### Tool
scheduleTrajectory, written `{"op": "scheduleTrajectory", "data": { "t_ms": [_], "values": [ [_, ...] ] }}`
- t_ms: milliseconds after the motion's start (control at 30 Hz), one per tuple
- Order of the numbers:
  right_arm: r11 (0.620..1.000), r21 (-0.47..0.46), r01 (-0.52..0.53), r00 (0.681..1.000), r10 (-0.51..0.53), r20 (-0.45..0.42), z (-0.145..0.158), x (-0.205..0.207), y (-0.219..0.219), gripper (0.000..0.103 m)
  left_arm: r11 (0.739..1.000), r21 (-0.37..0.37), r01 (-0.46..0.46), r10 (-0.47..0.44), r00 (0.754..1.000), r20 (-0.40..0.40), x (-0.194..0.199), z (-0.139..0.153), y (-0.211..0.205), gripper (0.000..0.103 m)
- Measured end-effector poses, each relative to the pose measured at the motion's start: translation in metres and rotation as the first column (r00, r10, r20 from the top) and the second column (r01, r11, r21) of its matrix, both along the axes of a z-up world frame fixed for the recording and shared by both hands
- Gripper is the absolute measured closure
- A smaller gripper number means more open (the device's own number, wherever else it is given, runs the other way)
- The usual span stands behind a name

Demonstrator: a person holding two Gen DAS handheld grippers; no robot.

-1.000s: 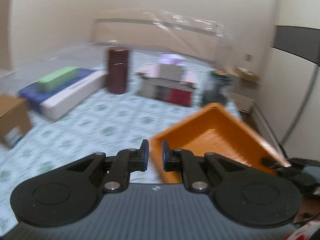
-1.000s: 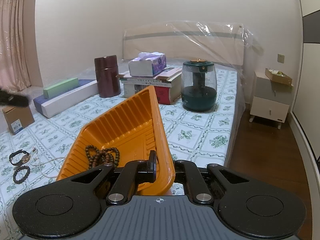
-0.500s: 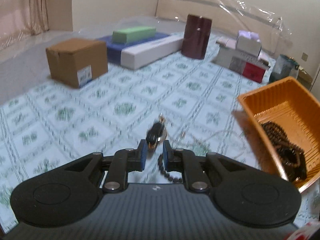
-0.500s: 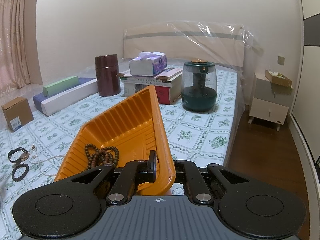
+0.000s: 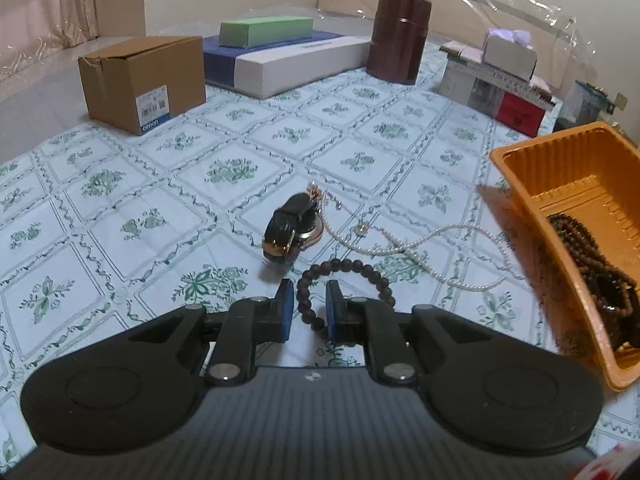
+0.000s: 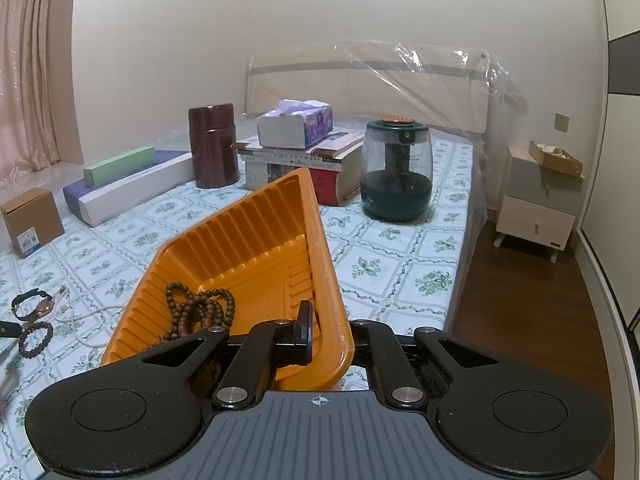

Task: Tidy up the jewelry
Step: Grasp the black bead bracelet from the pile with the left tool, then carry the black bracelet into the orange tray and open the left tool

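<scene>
A dark bead bracelet point(image 5: 352, 266) lies on the flowered bedspread. My left gripper point(image 5: 308, 308) hovers low over it, jaws a narrow gap apart. The bracelet's left strand sits between the blue pads point(image 5: 286, 308), which do not press on it. Just beyond lie a black-strapped watch point(image 5: 286, 228) and a pearl necklace point(image 5: 420, 236). To the right stands an orange tray point(image 5: 560, 168) holding a long brown bead string point(image 5: 588, 256). My right gripper point(image 6: 320, 336) is shut on the near corner rim of the orange tray point(image 6: 248, 240), which is tilted up. The bead string point(image 6: 196, 308) rests inside.
A cardboard box point(image 5: 144, 80), long white and blue boxes point(image 5: 296, 60) and a maroon canister point(image 5: 400, 36) line the far side. Stacked books with a tissue box point(image 6: 296, 124) and a green humidifier point(image 6: 396, 172) stand behind the tray. The bed edge and a nightstand point(image 6: 536, 208) are at right.
My left gripper swung away from the tray and came down over the loose jewelry, ending with the bracelet between its pads. The right gripper and the tray have not moved.
</scene>
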State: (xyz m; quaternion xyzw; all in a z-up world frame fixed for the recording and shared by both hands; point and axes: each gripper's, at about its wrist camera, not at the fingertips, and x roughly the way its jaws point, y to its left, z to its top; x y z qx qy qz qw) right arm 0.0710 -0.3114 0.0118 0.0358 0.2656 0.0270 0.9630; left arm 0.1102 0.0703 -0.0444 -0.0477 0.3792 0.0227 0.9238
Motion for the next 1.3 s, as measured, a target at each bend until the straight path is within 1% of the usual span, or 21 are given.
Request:
{"op": "scheduleTrajectory", "data": {
  "t_ms": [133,267,300,367,500,767,1100,1300],
  "values": [
    [1.0,-0.001,0.0,1.0,0.0,-0.001,0.0,0.0,0.0,0.095,1.0,0.017,-0.007,0.007,1.0,-0.016,0.003,-0.008,-0.003,0.09],
    [1.0,-0.001,0.0,1.0,0.0,0.0,0.0,0.0,0.0,0.095,1.0,0.021,-0.011,0.011,1.0,-0.015,0.002,-0.01,-0.002,0.089],
    [1.0,-0.001,0.0,1.0,0.0,0.0,0.0,0.0,0.0,0.095,1.0,0.029,-0.006,0.007,1.0,-0.018,0.003,-0.01,-0.003,0.093],
    [1.0,0.0,0.0,1.0,0.0,0.0,0.0,0.0,0.0,0.095,0.999,0.041,0.007,-0.006,1.0,-0.022,0.003,-0.01,-0.004,0.097],
    [1.0,0.001,0.0,1.0,0.0,0.0,0.0,0.0,0.0,0.095,0.999,0.039,0.014,-0.013,1.0,-0.02,-0.002,-0.005,-0.003,0.097],
    [1.0,0.002,-0.003,1.0,0.003,0.003,-0.001,0.0,0.0,0.095,0.999,0.032,0.024,-0.026,0.999,0.048,-0.014,0.029,-0.008,0.098],
    [1.0,0.007,-0.007,1.0,0.007,0.008,0.002,0.0,0.001,0.095,0.996,0.023,0.086,-0.088,0.985,0.147,-0.016,0.077,-0.03,0.098],
    [1.0,0.009,-0.009,1.0,0.009,0.01,0.004,-0.001,0.002,0.095,0.992,0.003,0.127,-0.125,0.977,0.174,-0.016,0.092,-0.044,0.098]
  ]
}}
